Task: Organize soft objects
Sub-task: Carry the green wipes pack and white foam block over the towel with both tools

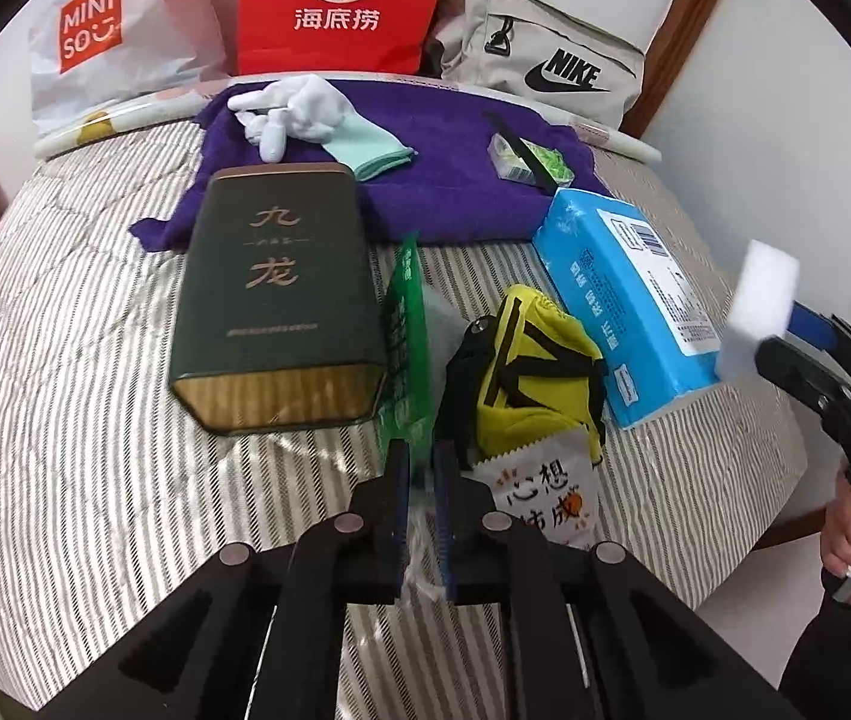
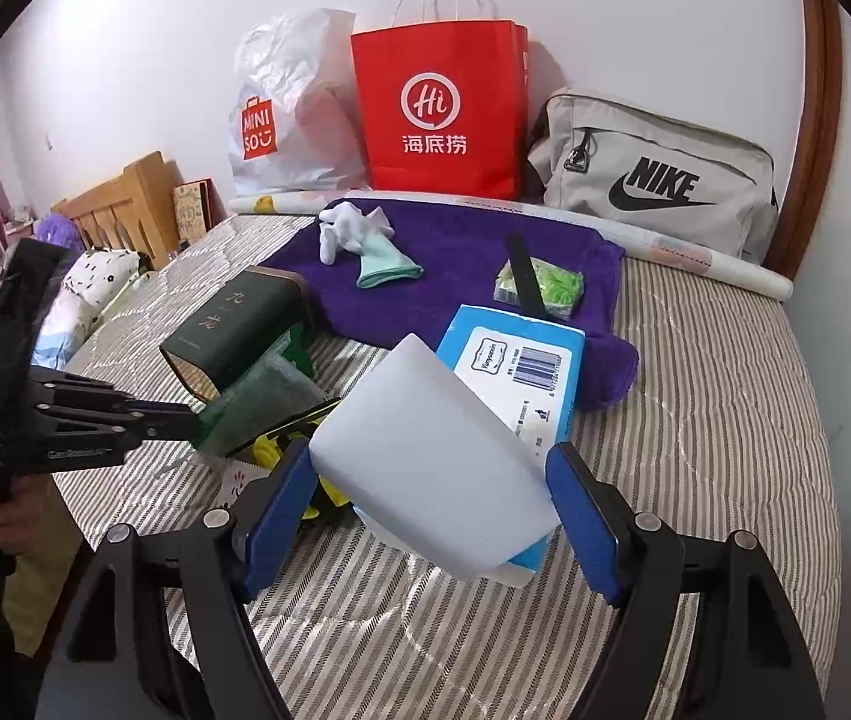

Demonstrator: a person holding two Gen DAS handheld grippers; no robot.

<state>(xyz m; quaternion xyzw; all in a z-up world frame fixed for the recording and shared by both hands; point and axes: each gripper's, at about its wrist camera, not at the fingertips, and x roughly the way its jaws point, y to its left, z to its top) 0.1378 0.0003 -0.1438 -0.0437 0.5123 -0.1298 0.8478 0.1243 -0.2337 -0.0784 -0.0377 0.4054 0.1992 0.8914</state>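
I am pinching the green packet (image 1: 406, 324) in my left gripper (image 1: 422, 510) and clamping the white sponge (image 2: 425, 456) in my right gripper (image 2: 431, 510), lifting both clear of the striped bed (image 1: 65, 360); presumably for sorting.

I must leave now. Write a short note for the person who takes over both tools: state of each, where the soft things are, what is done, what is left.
Left tool: shut on the edge of a green scouring pad in clear wrap, lifted over the bed.
Right tool: holds a white sponge block, off the bed.
Purple towel: white glove and green tissue pack lie on it.
Still on the striped bedding: yellow cloth item, blue tissue pack, dark green tin.
Left: probably set down both held items.
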